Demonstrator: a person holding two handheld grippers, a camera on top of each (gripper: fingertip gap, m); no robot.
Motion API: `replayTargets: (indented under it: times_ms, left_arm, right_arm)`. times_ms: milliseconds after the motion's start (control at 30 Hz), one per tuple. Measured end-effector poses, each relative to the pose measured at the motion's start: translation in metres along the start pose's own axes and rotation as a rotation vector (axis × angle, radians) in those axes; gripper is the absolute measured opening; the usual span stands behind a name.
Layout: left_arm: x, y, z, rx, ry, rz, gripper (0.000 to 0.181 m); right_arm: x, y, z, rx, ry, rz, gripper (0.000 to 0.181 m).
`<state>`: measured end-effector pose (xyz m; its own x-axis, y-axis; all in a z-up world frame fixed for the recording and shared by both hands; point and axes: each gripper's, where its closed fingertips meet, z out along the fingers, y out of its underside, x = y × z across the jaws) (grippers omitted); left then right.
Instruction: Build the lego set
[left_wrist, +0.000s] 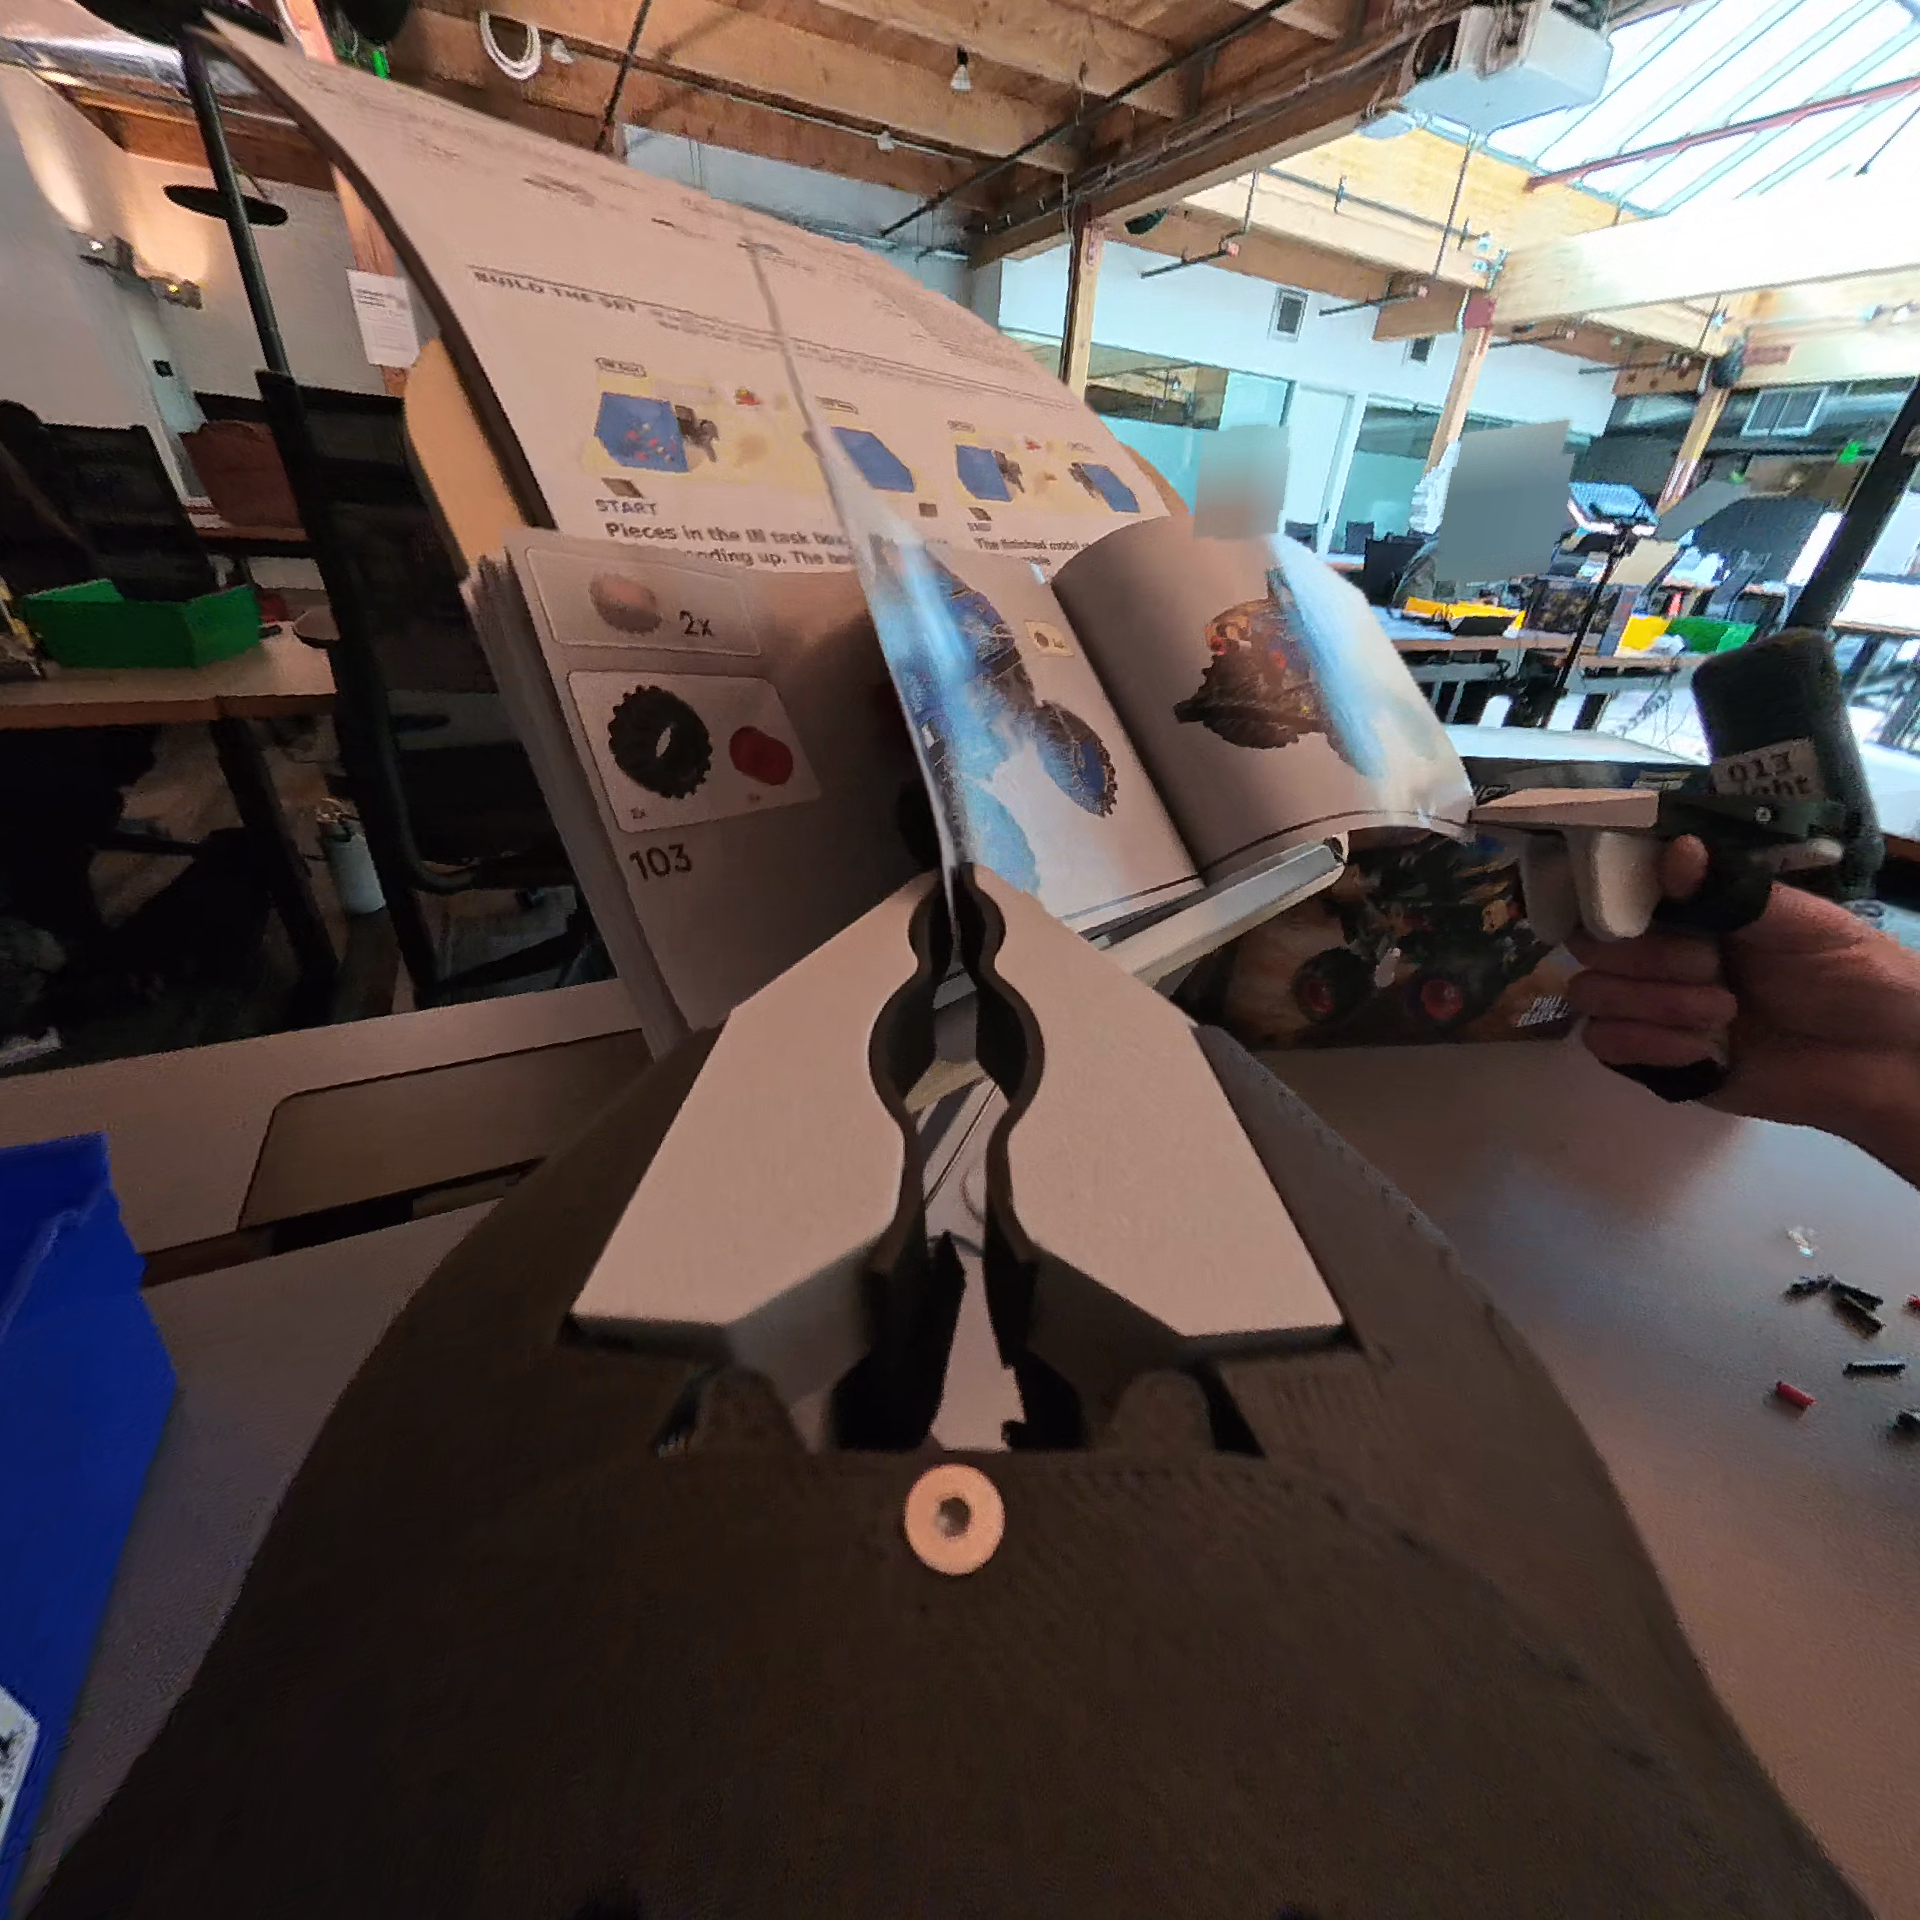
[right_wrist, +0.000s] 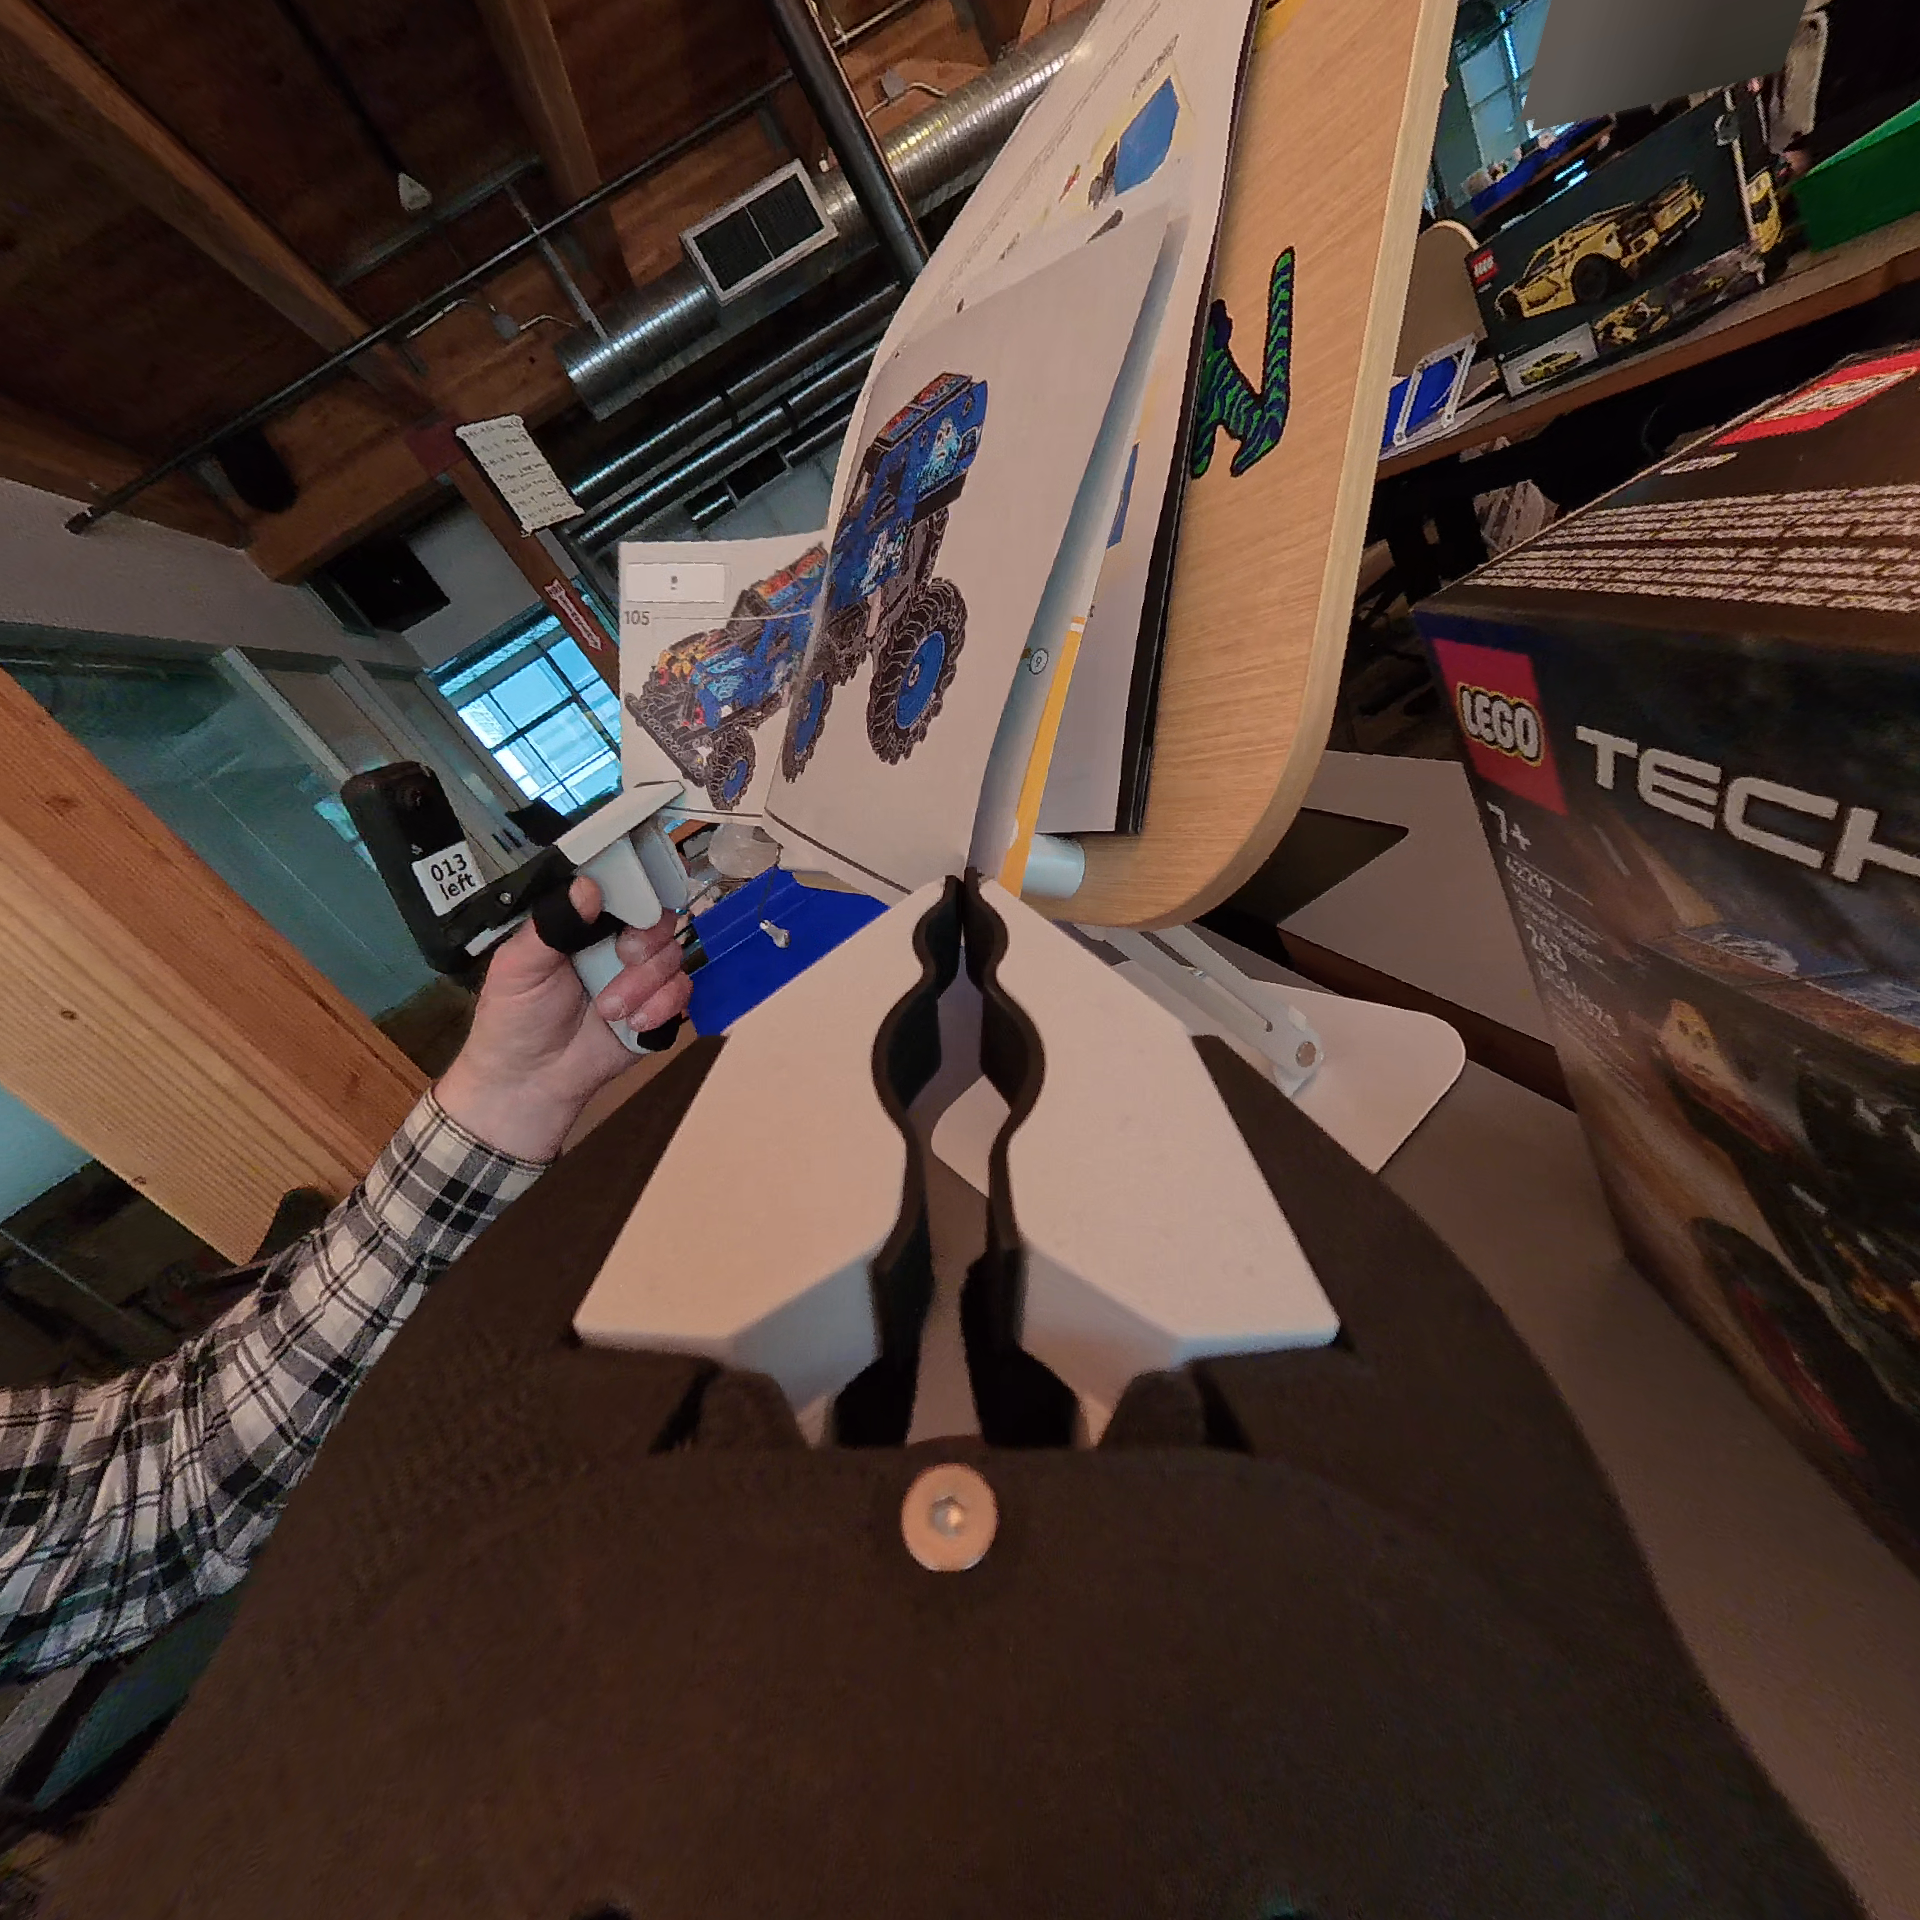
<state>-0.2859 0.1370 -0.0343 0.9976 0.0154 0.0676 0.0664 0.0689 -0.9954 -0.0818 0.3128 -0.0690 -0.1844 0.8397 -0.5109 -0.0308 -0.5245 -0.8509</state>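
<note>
The left hand-held gripper (left_wrist: 958, 883) fills the centre of the left wrist view, fingers pressed together on the lower edge of a single page (left_wrist: 935, 665), which stands on edge and blurred above the tips. That page belongs to the instruction booklet (left_wrist: 675, 748), propped open on a tilted wooden board (right_wrist: 1299, 520) at centre frame. A printed sheet (left_wrist: 727, 343) with small pictures lies on the board behind the booklet.

Over at the right edge of that same view, the right hand-held gripper (left_wrist: 1481, 821) pinches the far corner of the right-hand pages, with a hand (left_wrist: 1787, 997) wrapped round its grip. In the right wrist view its fingers meet at centre frame, right at the bottom edge of a page showing a blue truck (right_wrist: 894, 582); whether paper sits between the tips there I can't tell from this angle.

At the left of the right wrist view, a hand (right_wrist: 561, 997) in a plaid sleeve (right_wrist: 208, 1403) holds the left tool.

The set's box (right_wrist: 1714, 883) stands at the right of that view, just beside the stand. A blue bin (left_wrist: 62, 1455) sits on the desk (left_wrist: 1558, 1195) at lower left of the left wrist view, and a few small loose pieces (left_wrist: 1849, 1340), black and red, lie scattered on the desk at the right edge.
</note>
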Motion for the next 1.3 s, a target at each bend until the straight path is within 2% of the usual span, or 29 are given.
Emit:
replayTargets:
  times_ms: [433, 1300]
  left_arm:
    - [-0.011, 0.009, 0.001, 0.026, -0.027, -0.02, 0.0]
    - [-0.025, 0.006, -0.006, 0.063, -0.094, 0.001, 0.0]
  right_arm:
    - [0.004, 0.002, 0.0, -0.002, 0.025, -0.014, 0.0]
    - [0.0, 0.0, 0.0, 0.0, 0.004, -0.02, 0.0]
